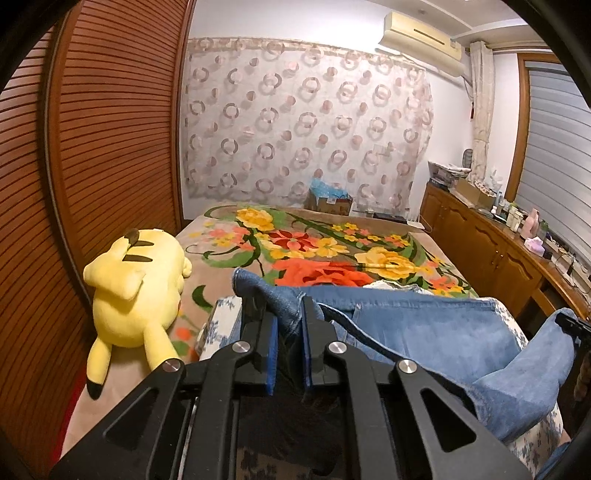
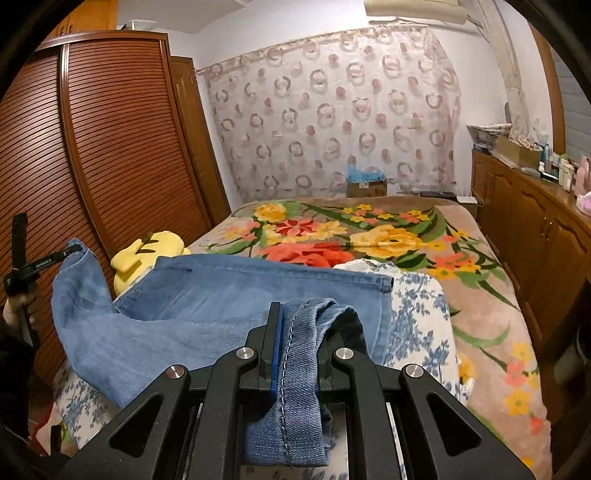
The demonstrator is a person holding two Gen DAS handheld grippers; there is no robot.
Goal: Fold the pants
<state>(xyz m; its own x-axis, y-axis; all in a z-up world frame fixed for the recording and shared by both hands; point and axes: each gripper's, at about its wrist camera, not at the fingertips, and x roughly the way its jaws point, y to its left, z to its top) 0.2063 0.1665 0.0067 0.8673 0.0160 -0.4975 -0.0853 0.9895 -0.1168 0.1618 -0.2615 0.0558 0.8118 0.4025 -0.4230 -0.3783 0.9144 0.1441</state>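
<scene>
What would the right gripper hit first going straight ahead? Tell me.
The right gripper, shut on the jeans, would likely run into the denim spread just ahead, then the flowered blanket. Depth is hard to judge.

Both wrist cameras sit low at the bed's (image 1: 388, 236) near end, facing the curtain (image 2: 332, 122); both show the wardrobe (image 1: 110, 147).

Both views are evenly and warmly lit from overhead, and the white wall (image 1: 332, 22) above the curtain (image 1: 306, 122) is the brightest area, with no hard glare. Strong fisheye bending curves the wardrobe (image 1: 110, 147) left of the curtain, and black vignetting fills the corners. Detail is slightly soft throughout, with only faint shadows under the jeans (image 2: 207, 295).
</scene>
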